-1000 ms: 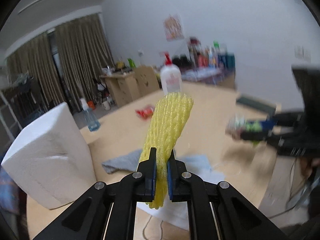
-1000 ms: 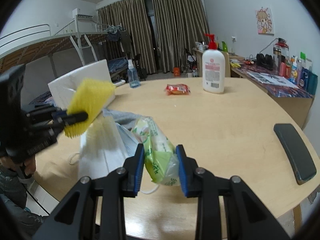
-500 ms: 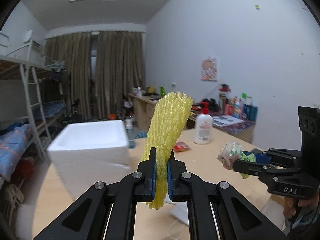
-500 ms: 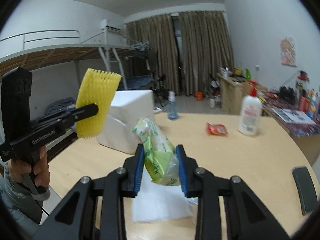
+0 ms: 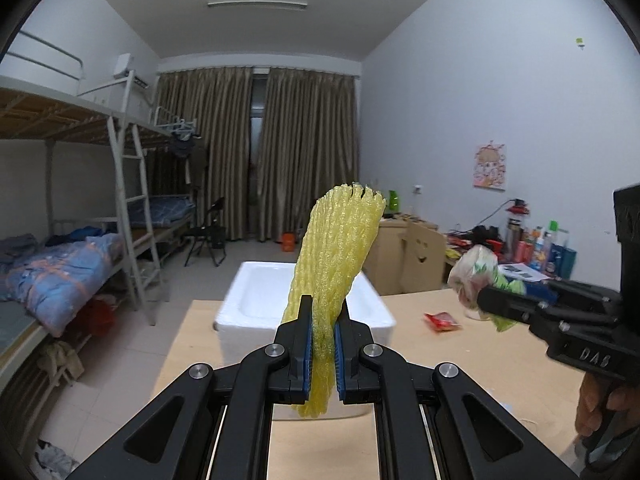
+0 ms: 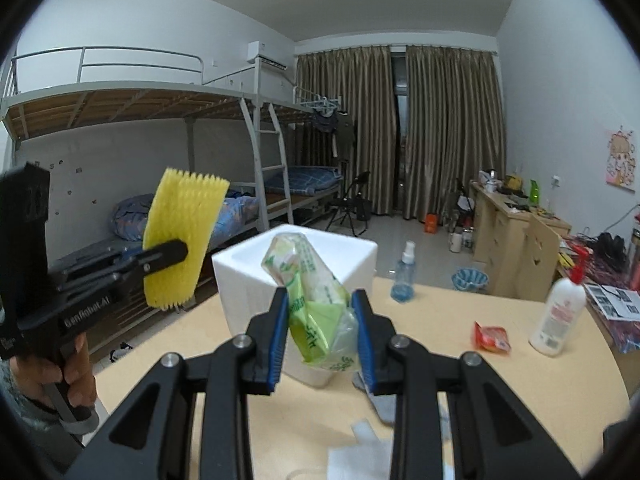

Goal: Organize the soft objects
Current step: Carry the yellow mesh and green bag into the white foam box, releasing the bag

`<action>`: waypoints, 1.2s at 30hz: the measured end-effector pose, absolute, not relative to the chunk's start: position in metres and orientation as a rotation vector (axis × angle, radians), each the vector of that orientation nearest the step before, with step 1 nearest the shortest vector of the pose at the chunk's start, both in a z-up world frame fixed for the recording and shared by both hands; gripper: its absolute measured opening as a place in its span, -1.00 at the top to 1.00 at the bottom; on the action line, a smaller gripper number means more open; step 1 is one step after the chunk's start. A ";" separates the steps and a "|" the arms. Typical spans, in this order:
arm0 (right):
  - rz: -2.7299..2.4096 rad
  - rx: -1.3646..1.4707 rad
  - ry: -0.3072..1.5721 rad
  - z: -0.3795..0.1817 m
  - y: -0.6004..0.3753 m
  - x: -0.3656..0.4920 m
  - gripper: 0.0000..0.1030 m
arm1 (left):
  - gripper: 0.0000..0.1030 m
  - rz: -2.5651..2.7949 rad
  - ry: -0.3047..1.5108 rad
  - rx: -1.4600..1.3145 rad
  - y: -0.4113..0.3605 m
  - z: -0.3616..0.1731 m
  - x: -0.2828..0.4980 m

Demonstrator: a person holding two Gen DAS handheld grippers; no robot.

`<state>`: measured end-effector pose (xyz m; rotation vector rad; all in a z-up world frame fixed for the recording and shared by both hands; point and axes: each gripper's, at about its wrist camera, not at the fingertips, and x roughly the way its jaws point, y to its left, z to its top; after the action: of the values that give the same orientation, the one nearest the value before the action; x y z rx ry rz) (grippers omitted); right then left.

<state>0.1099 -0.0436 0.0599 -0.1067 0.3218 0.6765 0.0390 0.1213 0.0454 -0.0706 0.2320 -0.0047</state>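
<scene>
Dorm room, bunk bed [image 5: 80, 208] at frame left, brown curtains behind, wooden bench [image 6: 520, 380] low in both views. White foam box [image 5: 256, 300] sits on the bench, dead centre in the left view, open top facing up.

Left hand-held gripper [image 5: 323, 344] is pinching the yellow foam net [image 5: 338, 256] near its lower end, blades pressed almost together; the net sticks up, tilted right, well above the bench. Right hand-held gripper [image 6: 322, 336] is clamped on a green tissue pack [image 6: 316, 300], held in the air in front of the box; in the left view it shows at right centre.

Step in hand looks like carrying both soft things to the box. To do it well: bring each over the open top, one at a time so the tools don't clash, lower until the thing is inside the walls, then release. The net is springy and may cling to a blade, so open fully and pull straight back.

Hard to tell: the box's inside is mostly blocked by the net and the pack, so contents unknown. Grey cloth [image 6: 378, 400] and white sheet [image 6: 360, 452] on the bench are half hidden behind the right fingers. Red packet [image 6: 491, 336] and lotion bottle [image 6: 558, 316] are slightly blurred.
</scene>
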 end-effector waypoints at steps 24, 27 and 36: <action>0.734 -0.080 0.442 0.079 0.023 0.189 0.32 | 0.82 -0.008 0.410 -0.045 0.162 0.062 0.158; 0.734 -0.088 0.462 0.074 0.026 0.198 0.32 | 0.82 -0.028 0.455 -0.036 0.159 0.055 0.173; 0.743 -0.087 0.492 0.069 0.030 0.210 0.32 | 0.40 -0.023 0.481 -0.007 0.153 0.047 0.197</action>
<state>0.2096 0.0297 0.0685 -0.0870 0.4917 0.7435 0.1966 0.1529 0.0472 -0.0071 0.4807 -0.0229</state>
